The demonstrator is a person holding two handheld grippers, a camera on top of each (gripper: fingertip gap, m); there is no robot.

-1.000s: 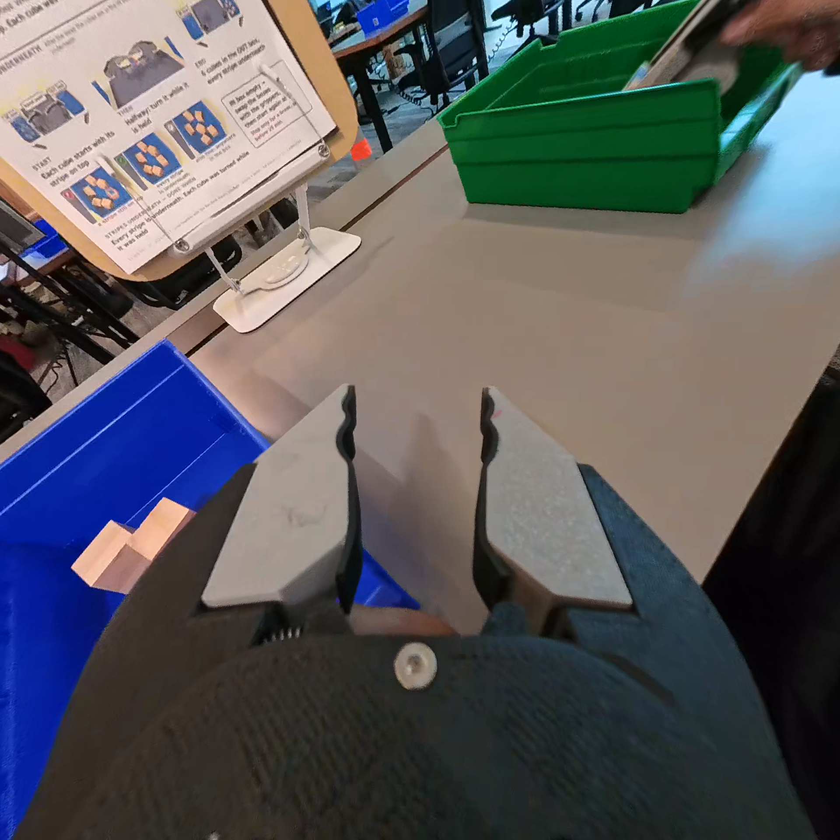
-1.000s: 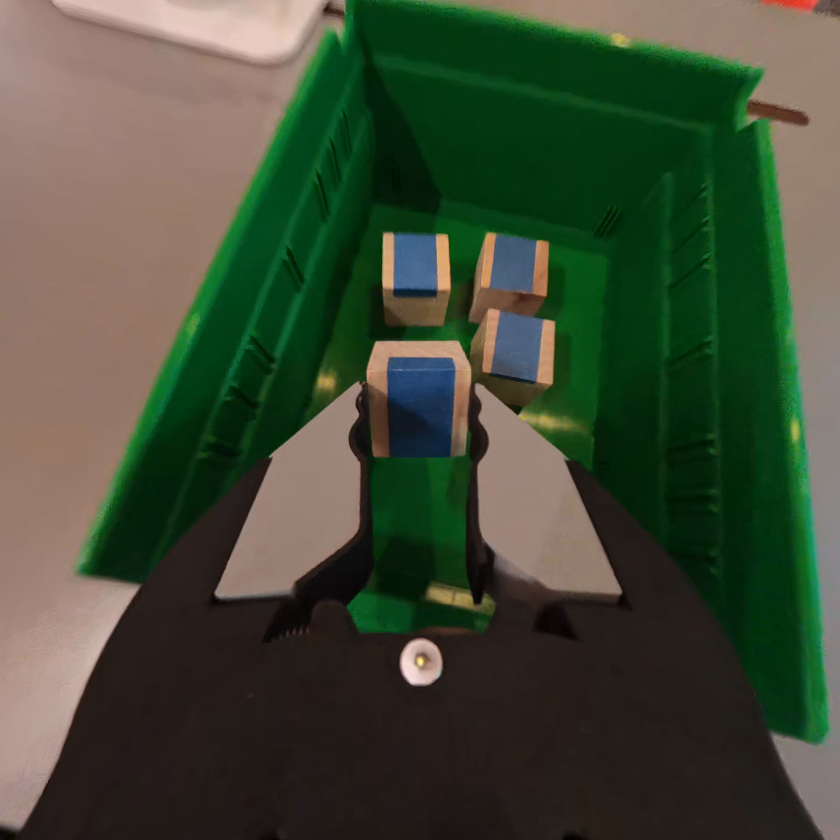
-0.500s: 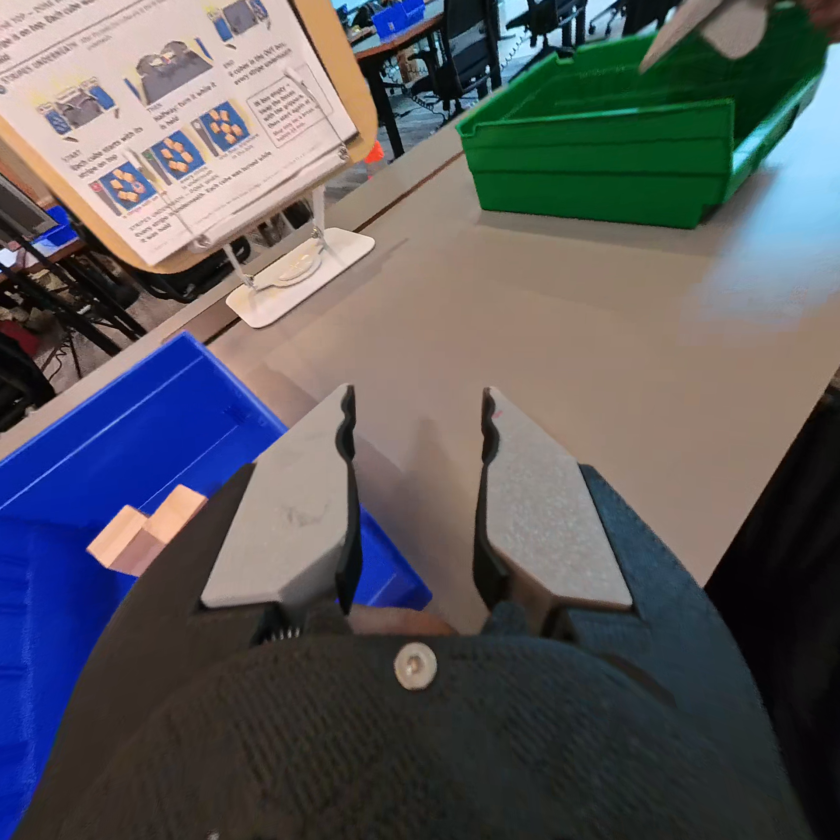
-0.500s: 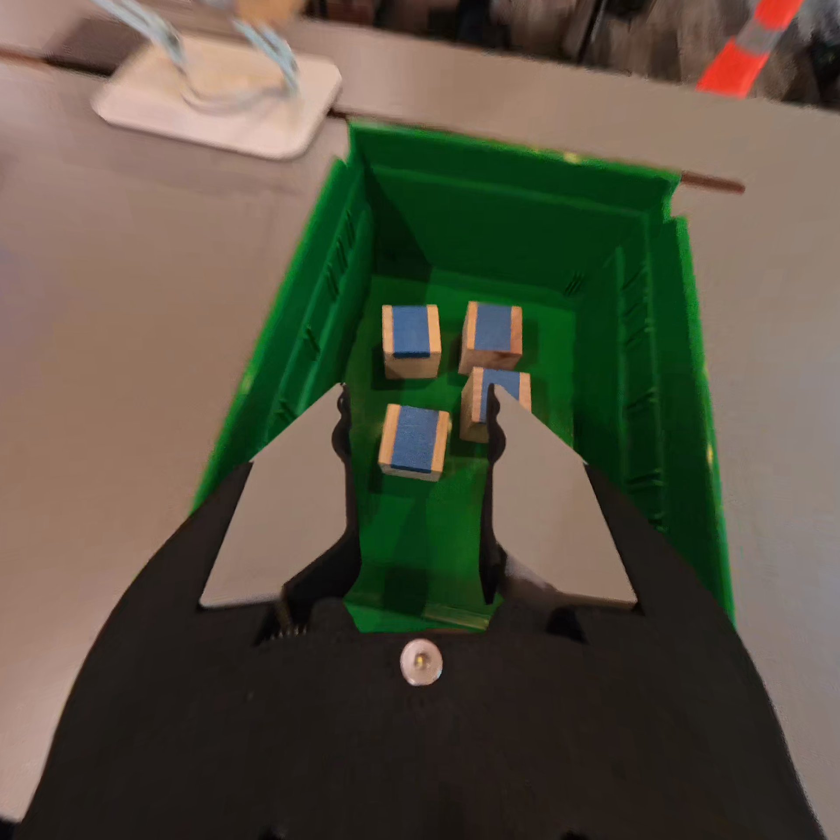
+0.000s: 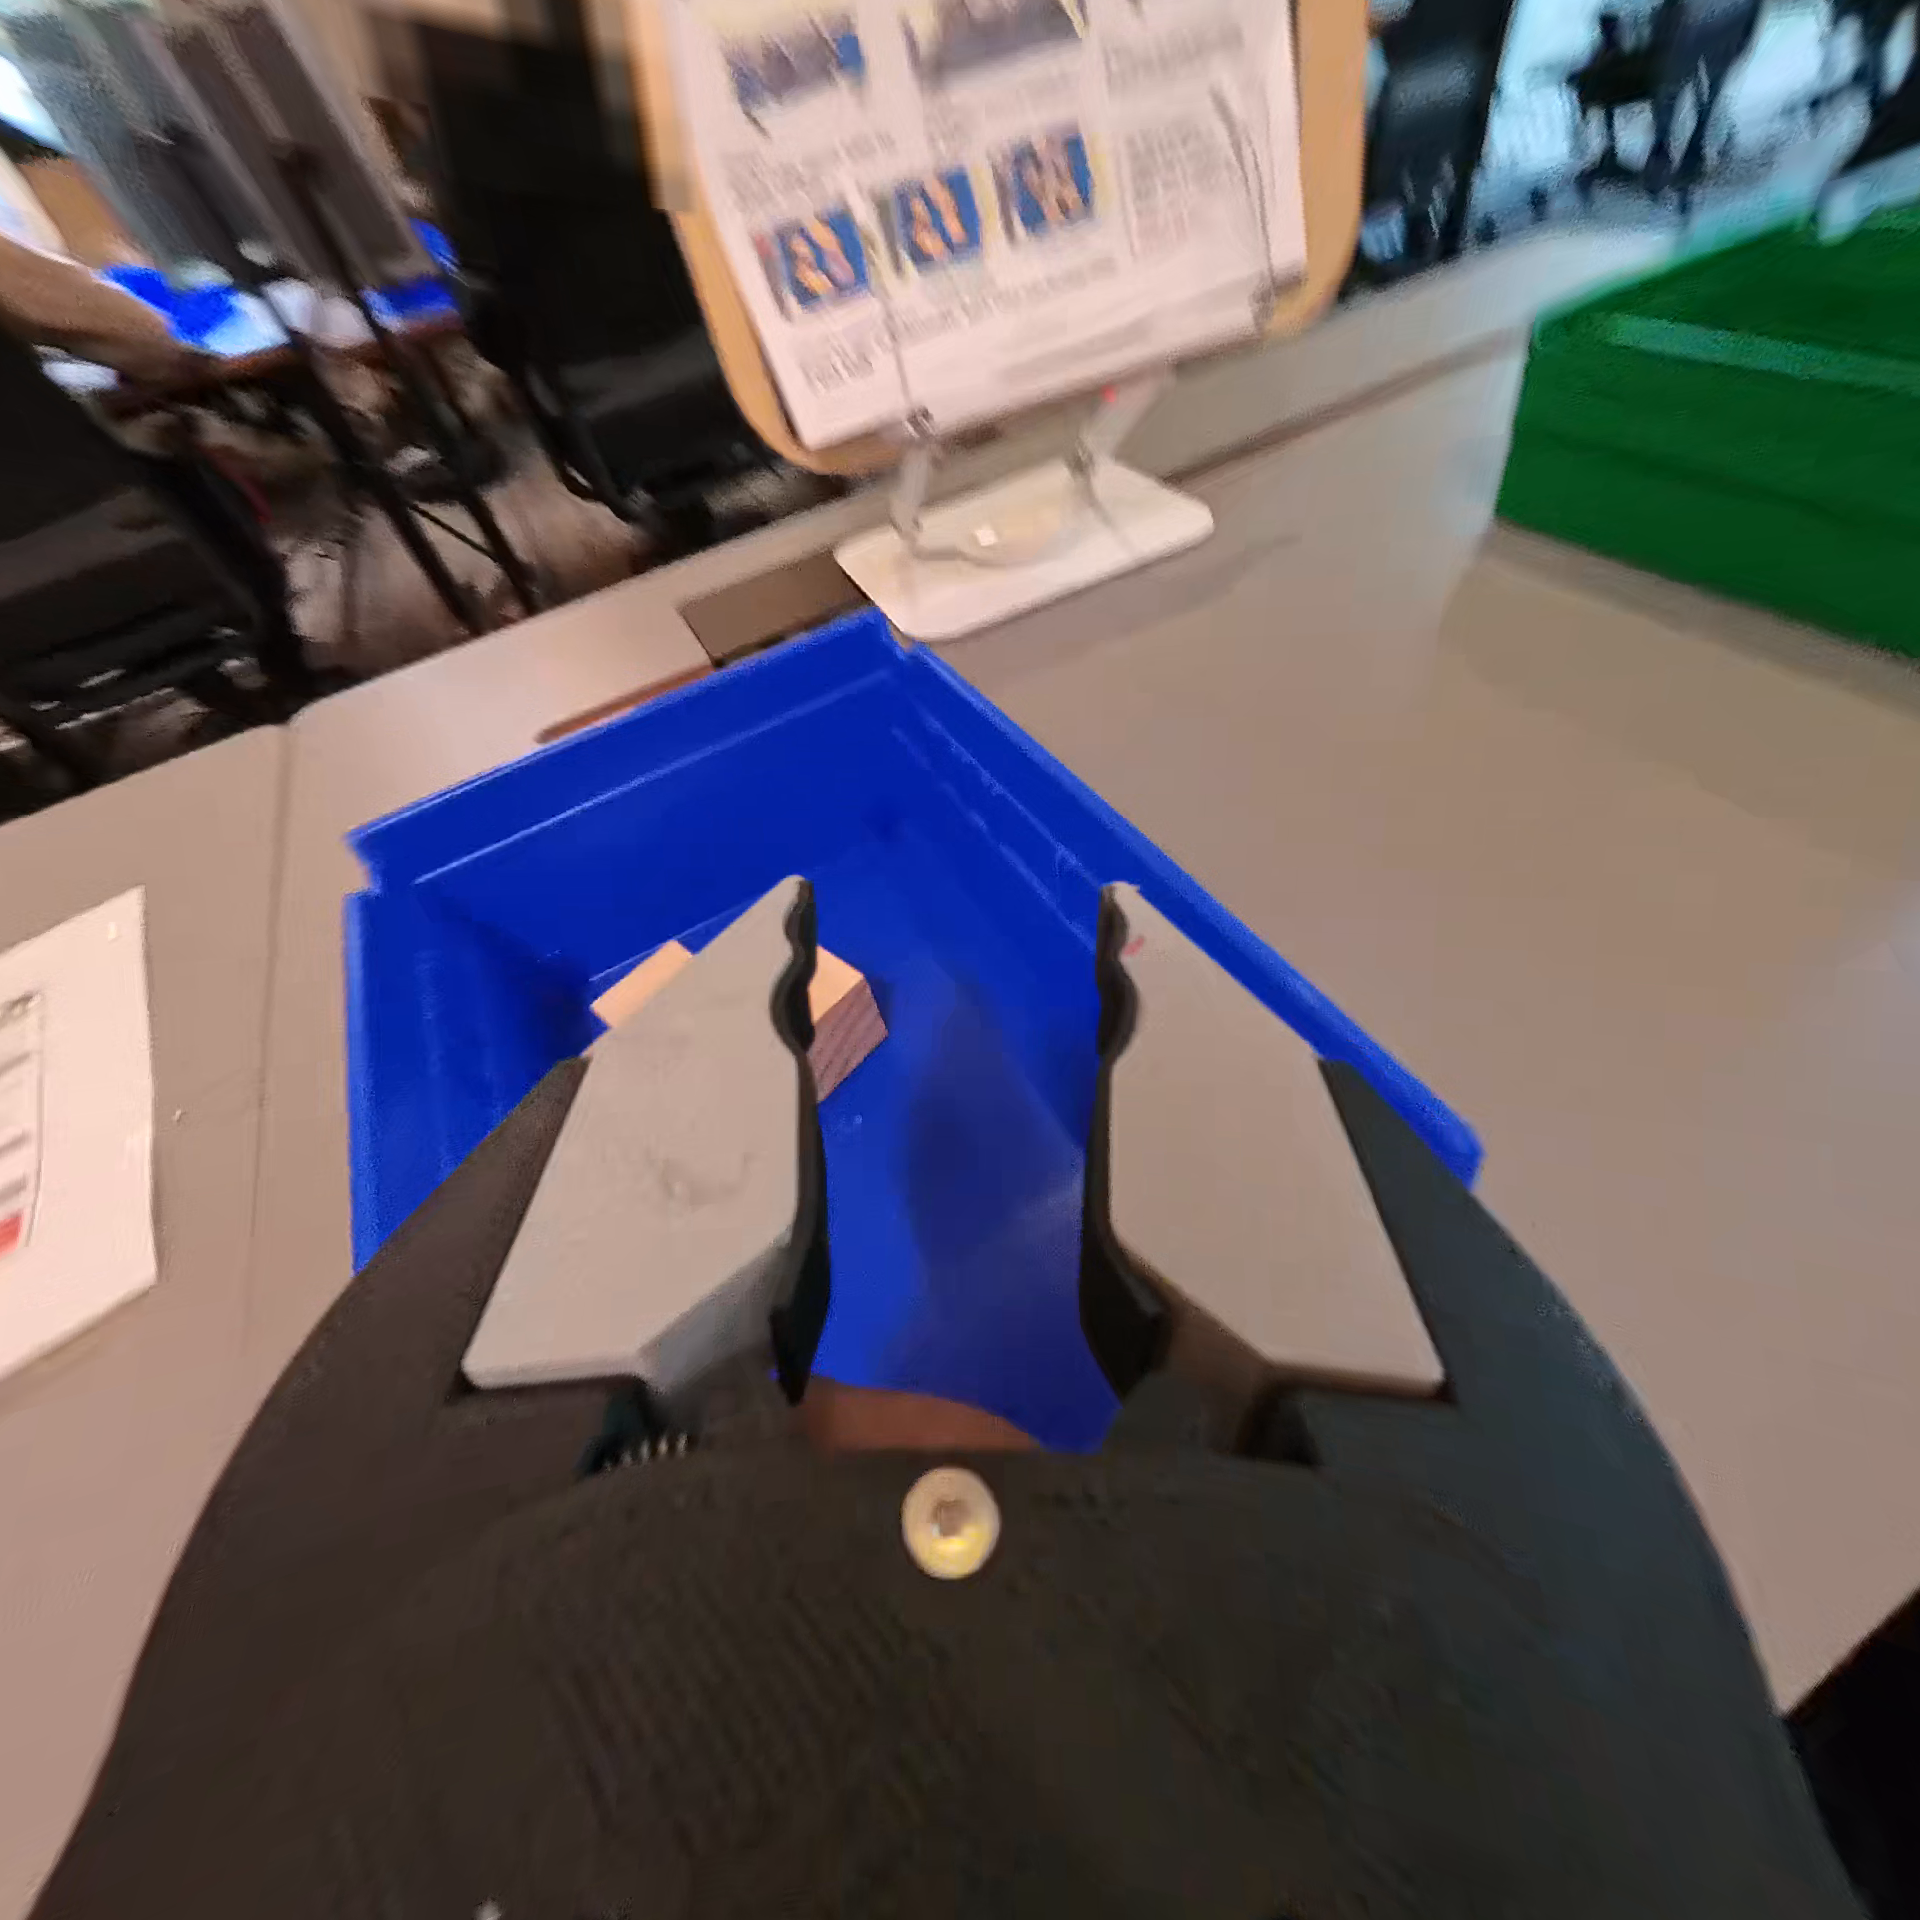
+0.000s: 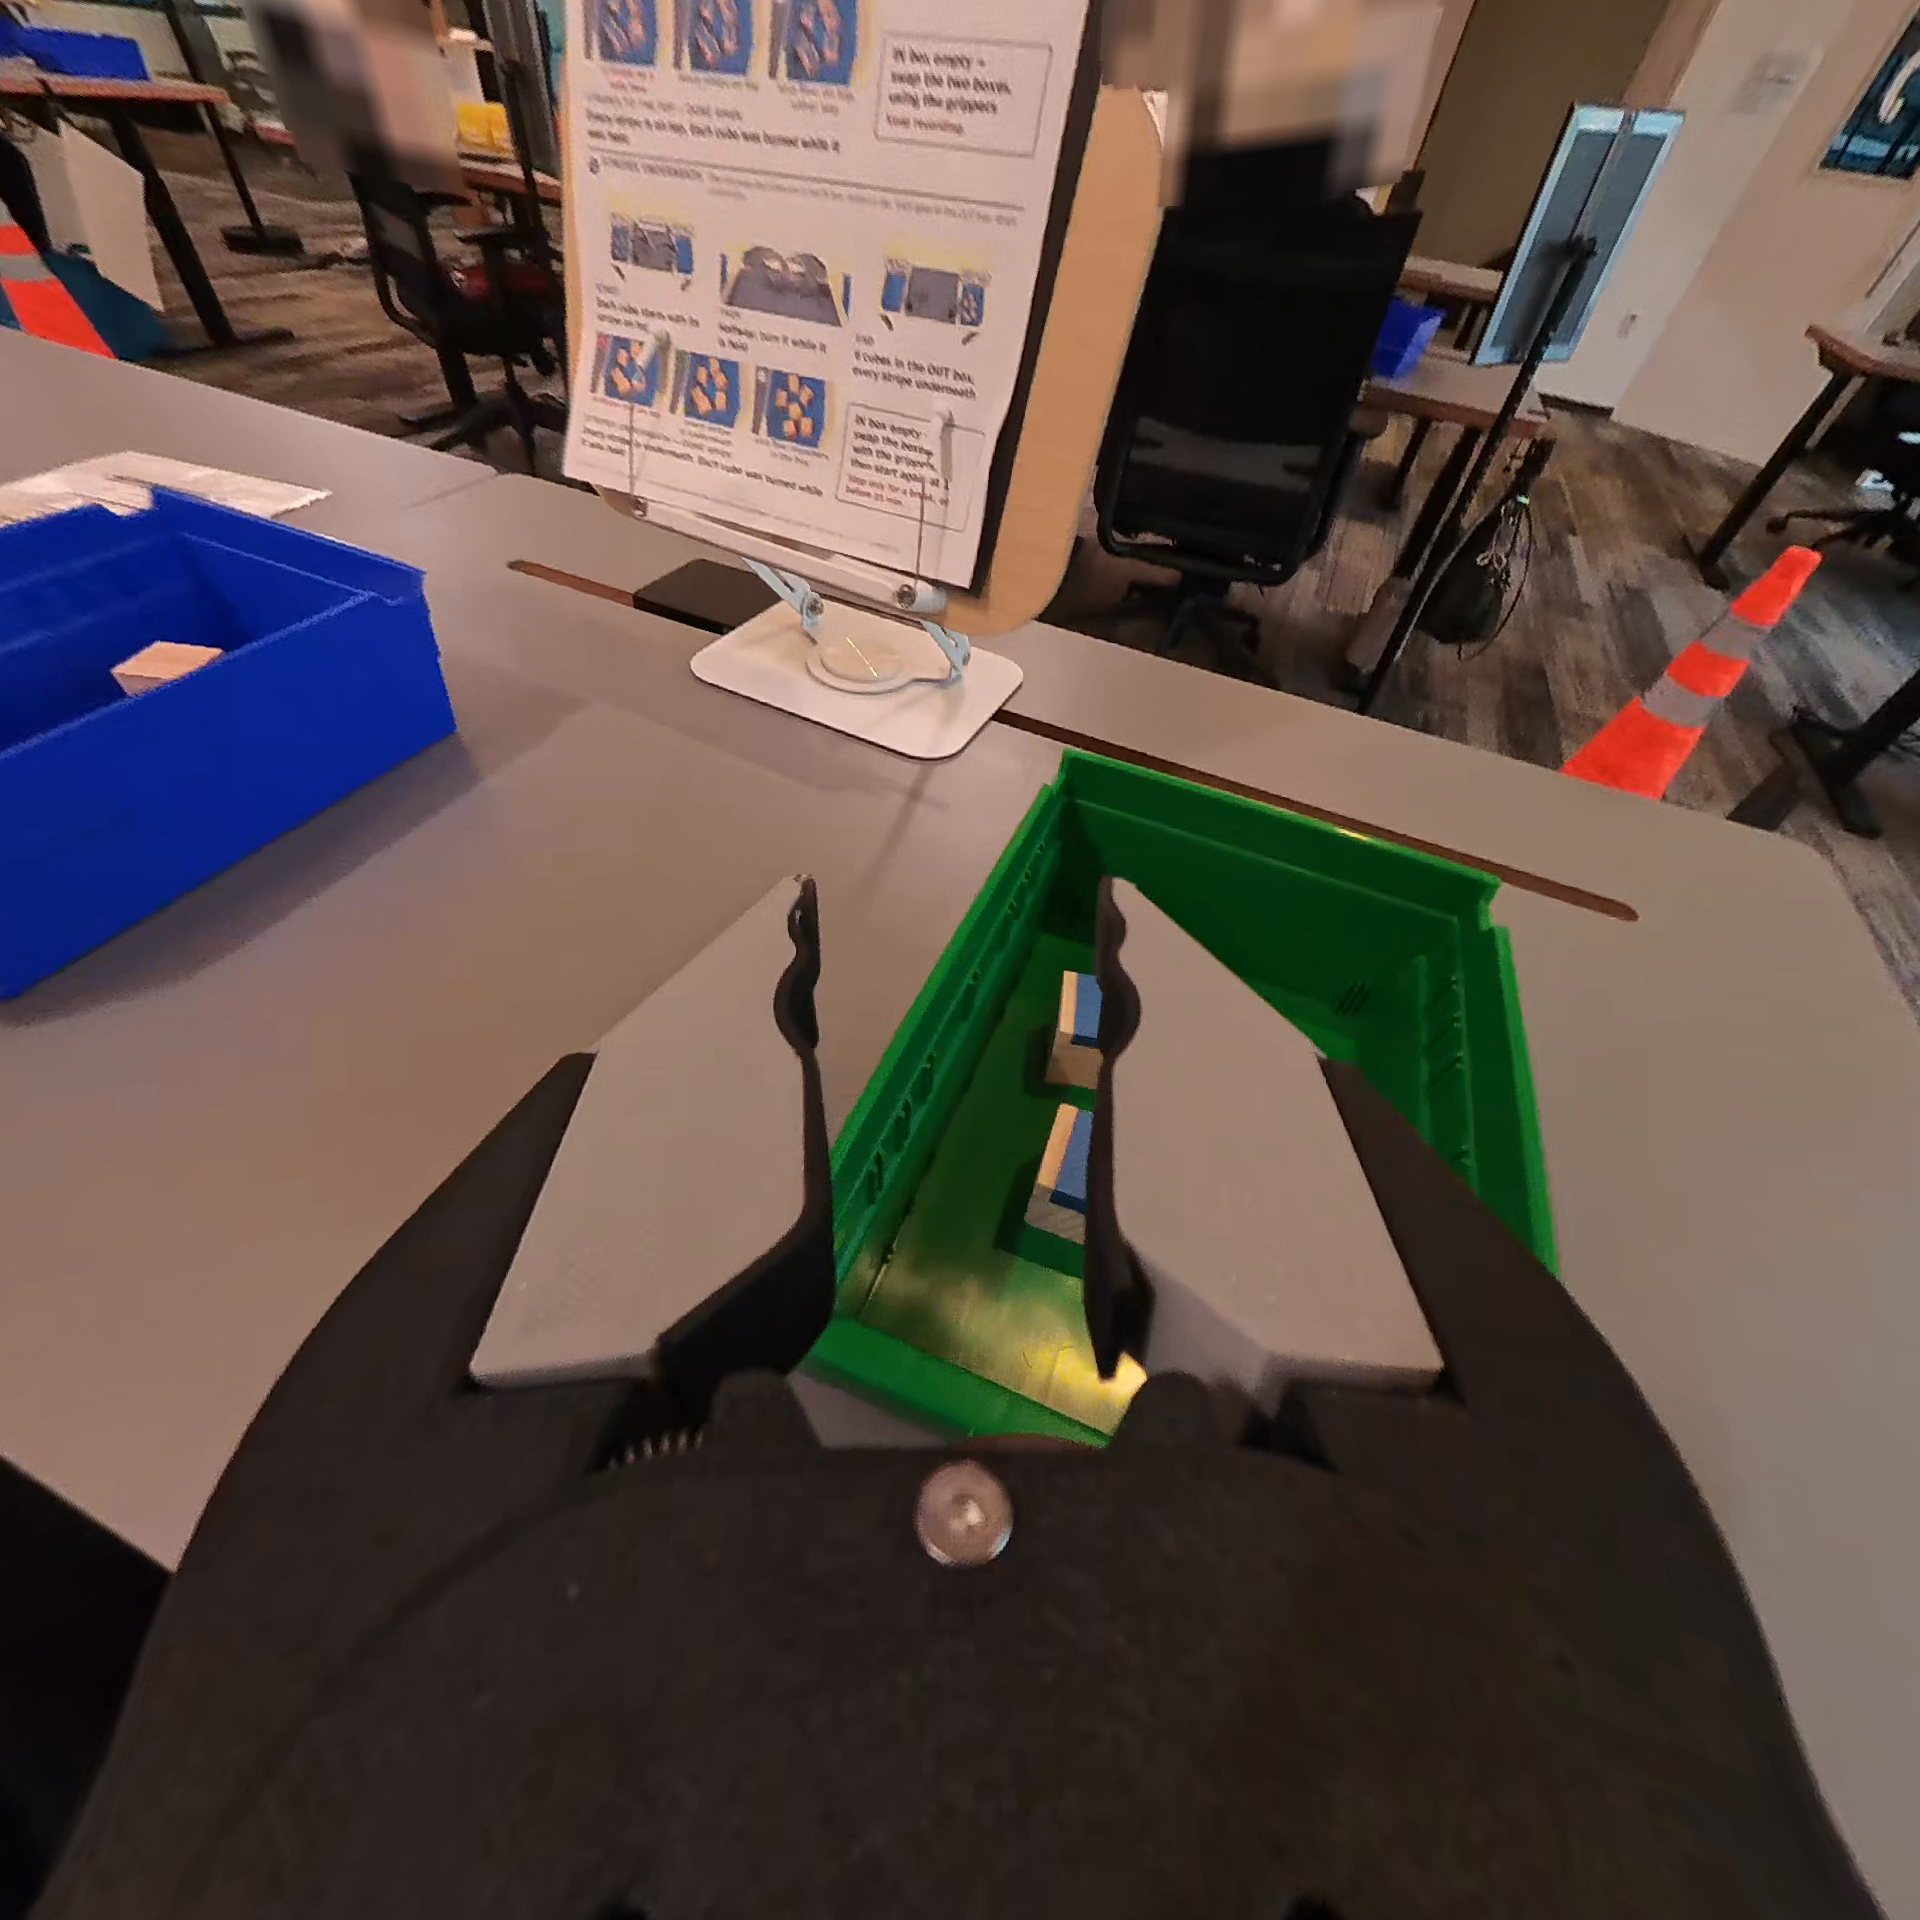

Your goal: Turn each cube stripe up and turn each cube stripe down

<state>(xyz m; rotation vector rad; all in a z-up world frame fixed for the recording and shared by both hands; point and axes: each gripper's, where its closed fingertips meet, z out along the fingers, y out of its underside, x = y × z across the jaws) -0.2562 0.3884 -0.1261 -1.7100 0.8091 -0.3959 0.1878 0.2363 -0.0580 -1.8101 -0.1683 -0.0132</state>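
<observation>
Left gripper (image 5: 948,961) jaws apart, empty, over blue bin (image 5: 1226,940). Should centre on plain-topped cube (image 5: 844,1023), then squeeze. Right gripper (image 6: 951,961) also apart, empty.

Plain wooden cube (image 5: 847,1023) in blue bin (image 5: 665,821); blue-striped cubes (image 6: 1070,1153) in green bin (image 6: 1278,852).

An instruction sheet (image 6: 821,281) on a tan board is sitting on a white stand (image 6: 857,675) at the upper centre of the right wrist view. An orange traffic cone (image 6: 1704,675) is standing on the floor at the right edge, beside a black office chair (image 6: 1247,416). In the left wrist view, a white paper (image 5: 73,1132) is lying at the left edge on the grey table (image 5: 1558,883).
</observation>
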